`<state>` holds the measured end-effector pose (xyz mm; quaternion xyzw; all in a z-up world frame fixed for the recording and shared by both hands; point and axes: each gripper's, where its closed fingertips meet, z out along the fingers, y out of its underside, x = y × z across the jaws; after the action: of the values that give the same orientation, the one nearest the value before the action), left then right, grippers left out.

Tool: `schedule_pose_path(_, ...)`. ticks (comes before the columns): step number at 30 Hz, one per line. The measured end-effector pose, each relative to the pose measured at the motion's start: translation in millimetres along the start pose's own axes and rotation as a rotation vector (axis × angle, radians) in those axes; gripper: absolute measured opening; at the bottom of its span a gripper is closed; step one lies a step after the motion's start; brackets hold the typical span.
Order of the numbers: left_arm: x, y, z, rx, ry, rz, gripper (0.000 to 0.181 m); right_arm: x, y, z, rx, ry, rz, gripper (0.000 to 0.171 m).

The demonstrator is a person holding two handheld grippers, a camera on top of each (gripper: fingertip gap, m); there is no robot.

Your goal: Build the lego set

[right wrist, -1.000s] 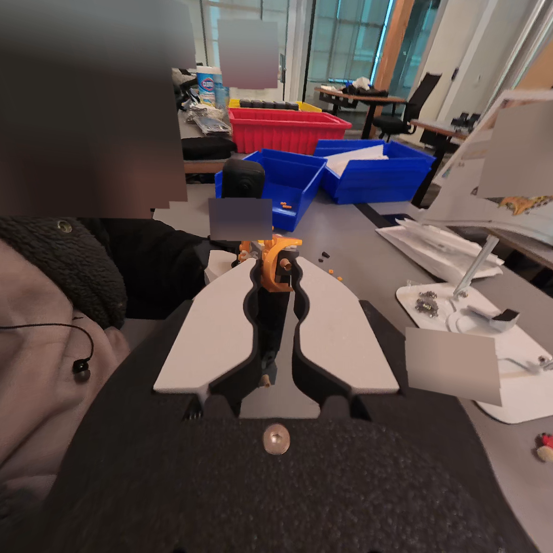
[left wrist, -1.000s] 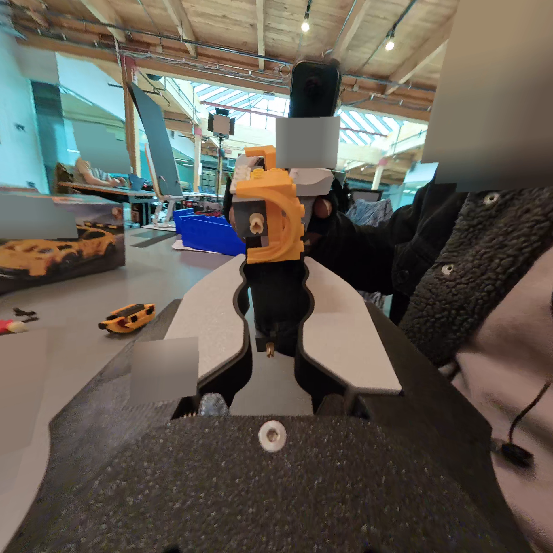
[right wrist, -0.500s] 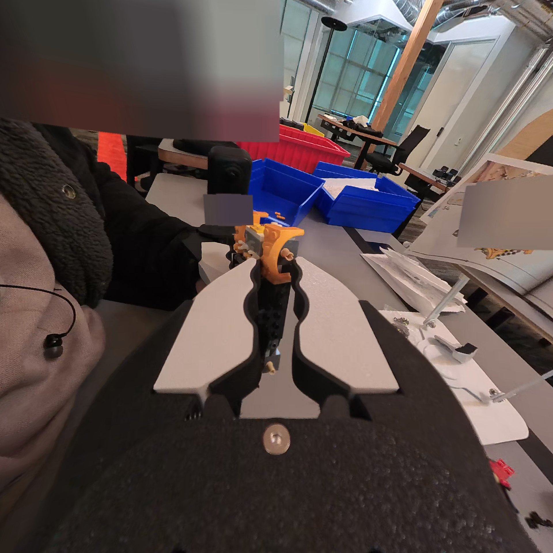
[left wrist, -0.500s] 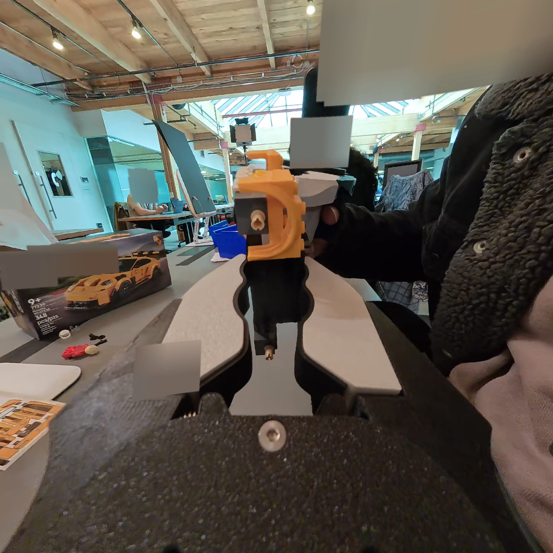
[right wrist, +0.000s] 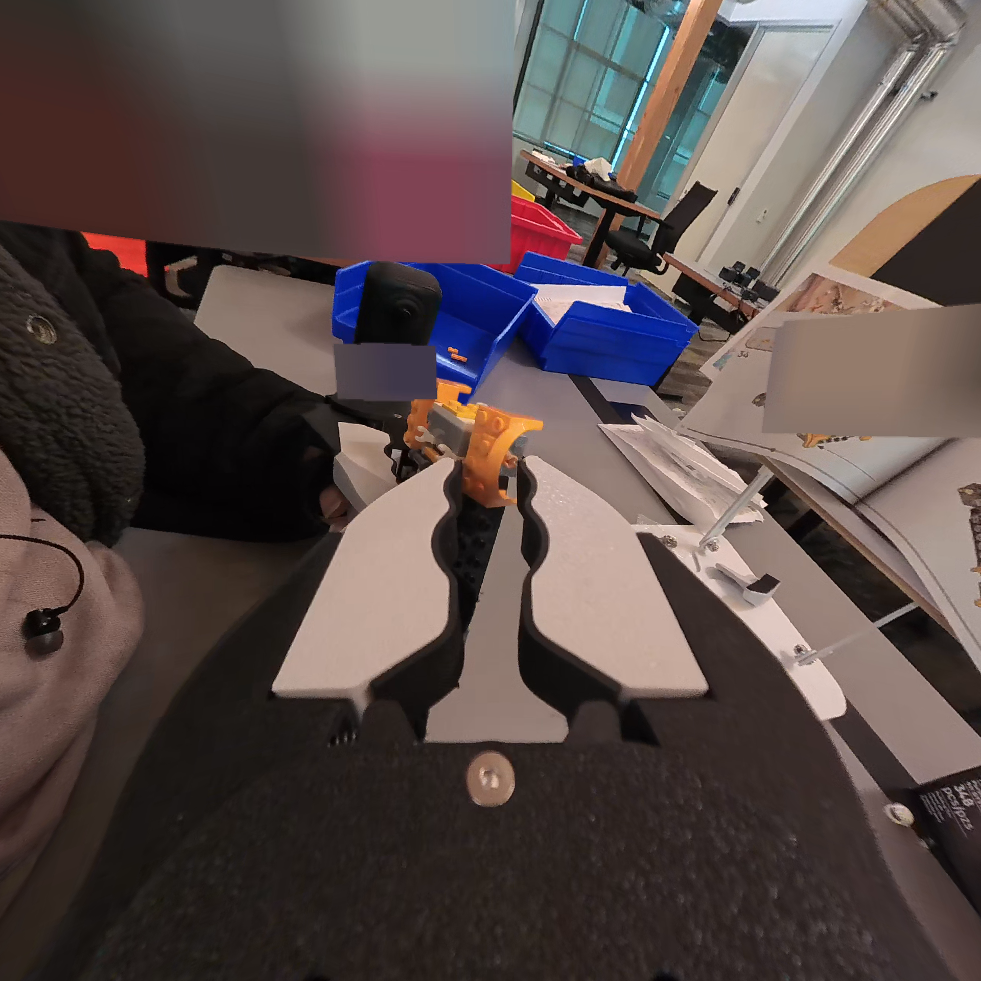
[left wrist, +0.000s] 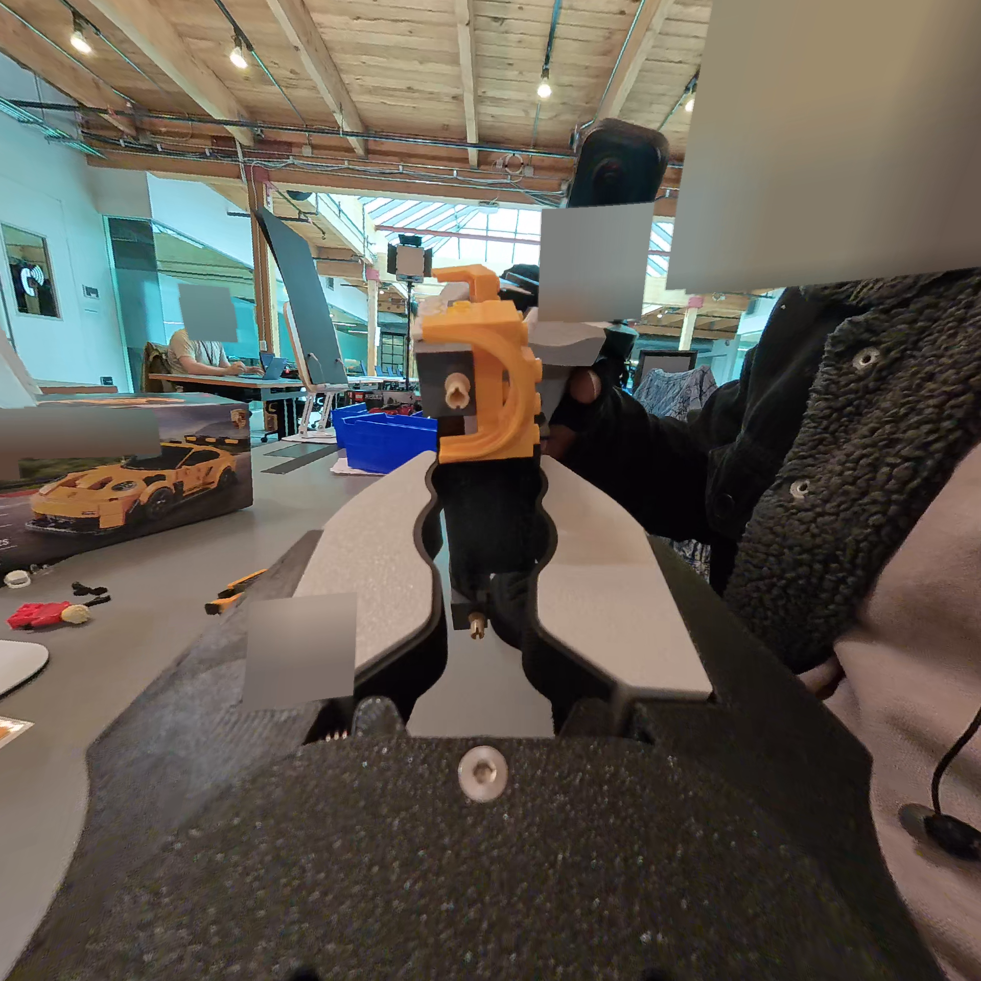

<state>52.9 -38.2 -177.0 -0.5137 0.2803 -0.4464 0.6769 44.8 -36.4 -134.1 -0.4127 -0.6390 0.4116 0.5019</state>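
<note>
A partly built lego car (left wrist: 496,403) is held up in the air over the grey table (left wrist: 276,531). It has a black chassis, an orange wheel arch and a grey block with a tan axle pin. My left gripper (left wrist: 485,470) is shut on the black chassis. My right gripper (left wrist: 565,350) shows beyond it, clamped on the far end. In the right wrist view the right gripper (right wrist: 485,470) is shut on the studded black chassis below the orange arch of the car (right wrist: 491,440). The left gripper (right wrist: 366,475) shows at the other end.
The lego box (left wrist: 132,467) stands at the left. A red piece (left wrist: 34,613), small black parts and an orange-black sub-assembly (left wrist: 233,589) lie on the table. Blue bins (right wrist: 600,329) and a red bin (right wrist: 541,233) stand behind. An instruction booklet (right wrist: 785,440) on a white stand (right wrist: 743,610) is at the right. Left tips to right tips: about 4 cm. The red piece (left wrist: 34,613) lies around 35 cm away from my left fingertips.
Both grippers kept their hold on the car and turned it together. The right wrist view now looks down on the studs of the chassis and arch.
</note>
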Motion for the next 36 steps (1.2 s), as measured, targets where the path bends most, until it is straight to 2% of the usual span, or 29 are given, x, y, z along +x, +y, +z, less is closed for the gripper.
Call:
schedule_pose_path(7,-4,1,-1,0.000,0.002,-0.072,0.030,2,0,1,-0.034,0.013,0.008,0.018)
schedule_pose_path(14,-11,5,-2,-0.020,0.022,-0.295,0.030,11,6,1,-0.069,-0.016,0.136,0.018)
schedule_pose_path(22,-17,2,-5,0.033,0.078,-0.554,0.030,22,13,3,-0.095,-0.048,0.262,0.013)
schedule_pose_path(30,-19,3,-6,0.042,0.091,-0.612,0.030,39,13,2,-0.079,-0.051,0.340,0.016)
schedule_pose_path(36,-20,7,-6,0.032,0.086,-0.637,0.030,47,19,9,-0.134,-0.076,0.400,0.018)
